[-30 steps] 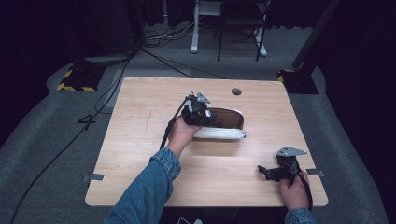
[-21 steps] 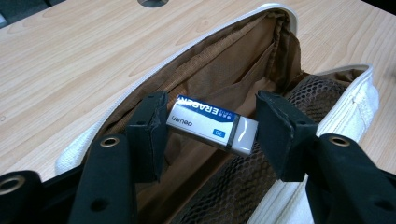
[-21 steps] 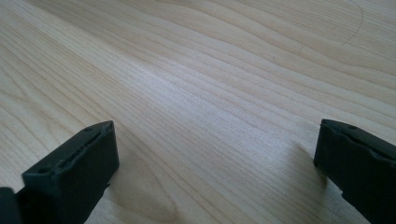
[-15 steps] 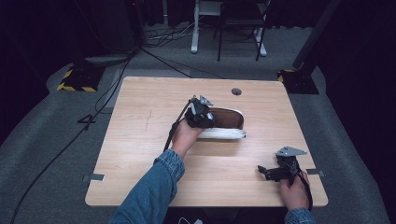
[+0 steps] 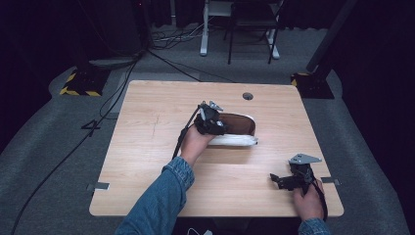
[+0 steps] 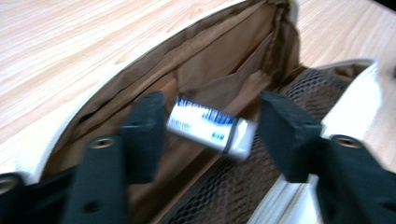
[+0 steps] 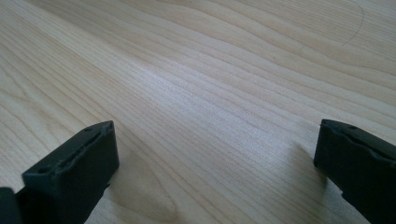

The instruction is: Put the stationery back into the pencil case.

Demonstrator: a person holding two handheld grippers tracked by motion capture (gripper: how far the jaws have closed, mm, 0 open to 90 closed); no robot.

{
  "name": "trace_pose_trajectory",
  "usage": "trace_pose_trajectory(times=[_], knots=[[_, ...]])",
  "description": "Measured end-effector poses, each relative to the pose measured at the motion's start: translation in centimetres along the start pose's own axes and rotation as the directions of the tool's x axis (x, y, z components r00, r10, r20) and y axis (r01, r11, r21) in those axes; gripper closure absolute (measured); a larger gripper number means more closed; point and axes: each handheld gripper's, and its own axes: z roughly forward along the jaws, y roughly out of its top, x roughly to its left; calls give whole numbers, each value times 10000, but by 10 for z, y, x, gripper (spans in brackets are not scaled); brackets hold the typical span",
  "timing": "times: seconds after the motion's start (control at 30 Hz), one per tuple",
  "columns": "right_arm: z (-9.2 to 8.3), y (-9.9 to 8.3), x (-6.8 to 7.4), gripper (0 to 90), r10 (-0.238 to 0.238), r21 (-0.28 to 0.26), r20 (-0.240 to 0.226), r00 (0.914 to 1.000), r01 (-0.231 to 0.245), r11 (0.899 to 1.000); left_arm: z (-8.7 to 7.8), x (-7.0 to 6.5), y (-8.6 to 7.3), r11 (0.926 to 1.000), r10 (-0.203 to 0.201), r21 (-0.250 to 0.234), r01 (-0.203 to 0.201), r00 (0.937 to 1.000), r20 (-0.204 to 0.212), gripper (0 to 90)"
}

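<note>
Left gripper (image 6: 208, 135), at the mouth of the open pouch (image 5: 235, 129): its jaws have just been opening and now stand apart on either side of a small white-and-blue eraser (image 6: 210, 128), the pads clear of it. The eraser hangs or lies, tilted, just inside the pouch's brown lining, next to the mesh pocket (image 6: 261, 186); the blur leaves it unclear whether it has settled. The pouch lies on its side near the middle of the wooden table (image 5: 147, 117). Right gripper (image 5: 286, 180), well apart at the near right corner, rests wide open over bare wood, holding nothing. Risks, as I judge them: the freed eraser may catch on a jaw as the hand withdraws, or slide back out through the open mouth, because nothing steadies the pouch.
</note>
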Motion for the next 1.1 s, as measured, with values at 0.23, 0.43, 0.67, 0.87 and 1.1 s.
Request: trace_pose_trajectory(times=[0.23, 0.43, 0.67, 0.87, 1.1], knots=[[0, 0, 0, 0, 5, 0, 1, 10000, -5, 10000, -6, 0, 1, 9999, -74, -139, 77, 9997, 240, 255], [0, 0, 0, 0, -5, -1, -1, 10000, 5, 10000, -28, -1, 2, 9984, 56, -557, -39, 9995, 306, 255], [0, 0, 0, 0, 1, 2, 1, 10000, -1, 10000, -61, -5, -4, 9959, 280, -867, -249, 9990, 346, 259], [0, 0, 0, 0, -5, -1, 0, 10000, 5, 10000, -91, -9, -16, 9934, 433, -1069, -412, 9989, 175, 260], [0, 0, 0, 0, 1, 1, 0, 10000, -1, 10000, -112, -13, -32, 9930, 341, -1136, -314, 9992, 225, 260]])
